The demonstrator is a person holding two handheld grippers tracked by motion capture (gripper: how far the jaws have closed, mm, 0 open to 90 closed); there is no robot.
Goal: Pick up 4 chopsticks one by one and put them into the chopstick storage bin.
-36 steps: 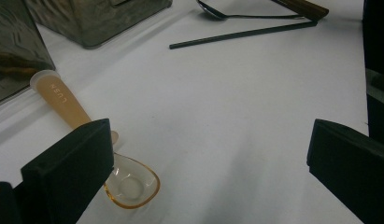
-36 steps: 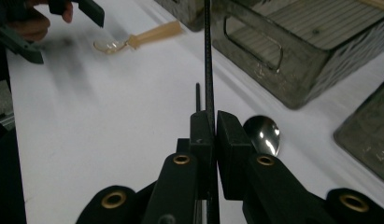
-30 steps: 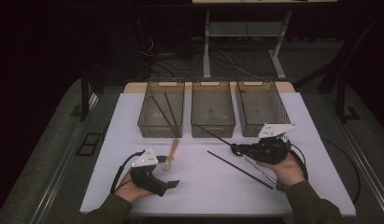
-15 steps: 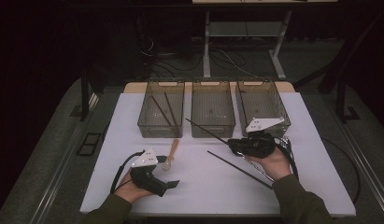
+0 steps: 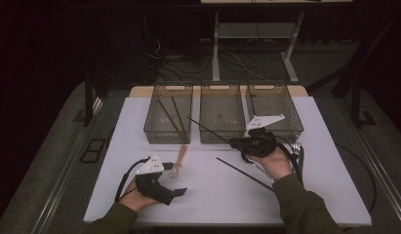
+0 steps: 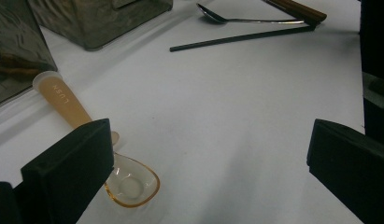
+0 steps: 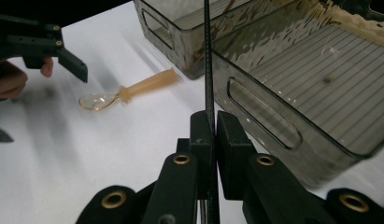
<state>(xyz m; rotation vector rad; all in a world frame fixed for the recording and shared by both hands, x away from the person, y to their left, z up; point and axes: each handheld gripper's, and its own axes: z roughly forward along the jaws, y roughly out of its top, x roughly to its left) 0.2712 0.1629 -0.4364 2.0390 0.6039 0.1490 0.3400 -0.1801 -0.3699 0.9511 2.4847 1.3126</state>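
On white table point(image 5: 330, 185), three clear bins point(image 5: 221, 119), dark room behind, desk legs point(image 5: 216, 46)

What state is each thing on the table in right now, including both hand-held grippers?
Right hand-held gripper: shut on a black chopstick.
Left hand-held gripper: open, holding nothing.
Plastic spoon: lying flat on the table.
Second black chopstick: lying on the table.
Left bin: holds two chopsticks.
Middle bin: nearly empty.

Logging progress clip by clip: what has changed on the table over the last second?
The right gripper, shut on a black chopstick, carried it up-left toward the bins. The left gripper, the amber spoon and the other chopstick stayed put.
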